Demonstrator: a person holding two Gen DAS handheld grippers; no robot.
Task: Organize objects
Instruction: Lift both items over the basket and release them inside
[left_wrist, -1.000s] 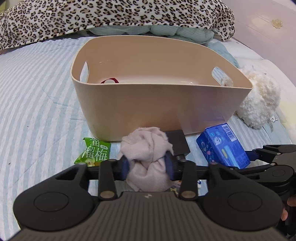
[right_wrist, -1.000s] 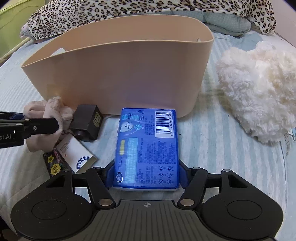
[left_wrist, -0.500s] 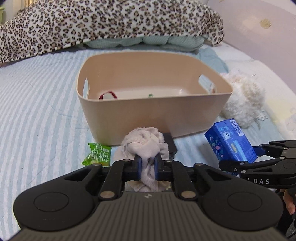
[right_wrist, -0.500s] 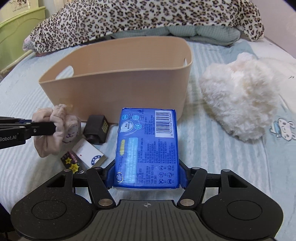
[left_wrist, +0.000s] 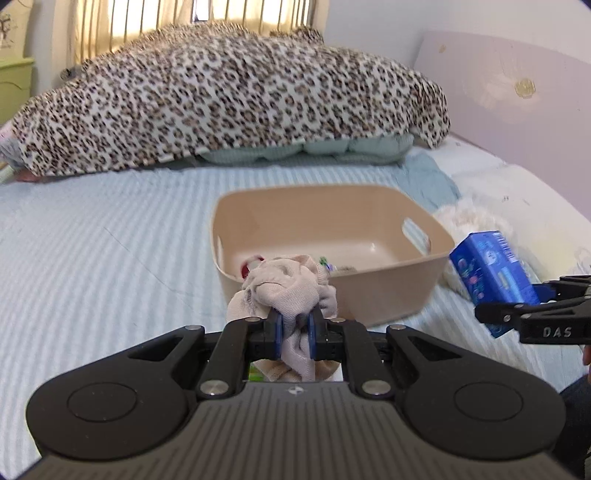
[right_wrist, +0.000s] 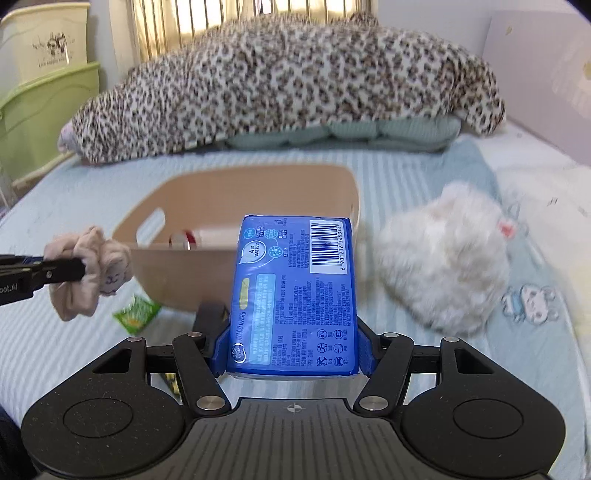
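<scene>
My left gripper (left_wrist: 294, 334) is shut on a bunched beige sock (left_wrist: 288, 291) and holds it in the air in front of the beige plastic bin (left_wrist: 388, 291). The sock also shows at the left of the right wrist view (right_wrist: 92, 269). My right gripper (right_wrist: 293, 350) is shut on a blue tissue pack (right_wrist: 295, 291), held above the bed to the right of the bin (right_wrist: 258, 184). The pack shows in the left wrist view (left_wrist: 491, 273). The bin holds a few small items, among them a red-rimmed one (right_wrist: 183, 240).
A fluffy white plush (right_wrist: 443, 258) lies right of the bin. A green snack packet (right_wrist: 136, 312) and a black block (right_wrist: 210, 314) lie on the striped bedsheet in front of the bin. A leopard-print blanket (left_wrist: 229, 110) is piled behind.
Both grippers have risen and pulled back from the bed, lifting the sock and the tissue pack. The bin now looks smaller and I see down into it.
</scene>
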